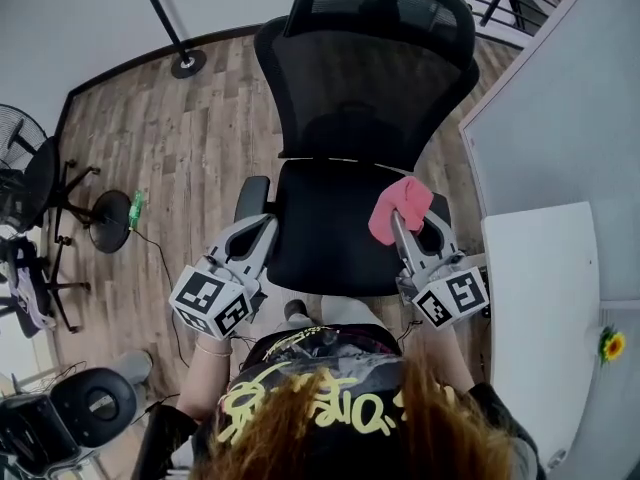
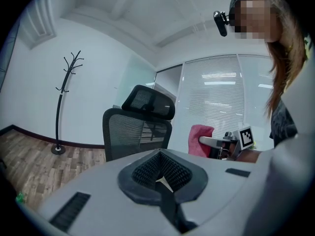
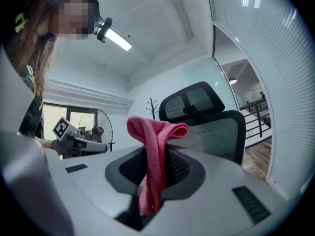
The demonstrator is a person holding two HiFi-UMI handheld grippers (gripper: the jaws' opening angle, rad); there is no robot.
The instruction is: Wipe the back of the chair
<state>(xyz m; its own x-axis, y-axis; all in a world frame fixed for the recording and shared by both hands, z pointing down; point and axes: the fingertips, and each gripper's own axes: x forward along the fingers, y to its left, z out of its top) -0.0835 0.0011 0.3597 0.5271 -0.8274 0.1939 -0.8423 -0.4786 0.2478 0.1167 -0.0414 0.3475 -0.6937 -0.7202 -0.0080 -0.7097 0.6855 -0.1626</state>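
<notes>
Wiping not started, as far as the views show. Black office chair (image 1: 360,138) stands at 12 o'clock from the person, mesh back (image 1: 365,73) facing them, headrest (image 1: 385,3) above it.

Right tool (image 1: 402,220) is clamped shut on a folded pink cloth (image 1: 400,206). In the right gripper view the cloth is pinched between the jaws, with a bunch sticking up past the tips and a tail hanging down. In the head view the cloth sits over the seat (image 1: 320,228) edge at about 3 o'clock, just beside the right armrest (image 1: 435,230) and short of the mesh back. No contact with the back is visible.

Left tool (image 1: 262,230) is at about 8 o'clock of the seat, near the left armrest (image 1: 250,198). Its jaws are closed together with nothing between them, and it does not touch the chair.

Judgement: cloth is in hand and the approach is set up, so the prep part is done. All of the actual wiping is left: bring the cloth up to the mesh back, then pass it over the surface. No wiped area can be told from these views.
</notes>
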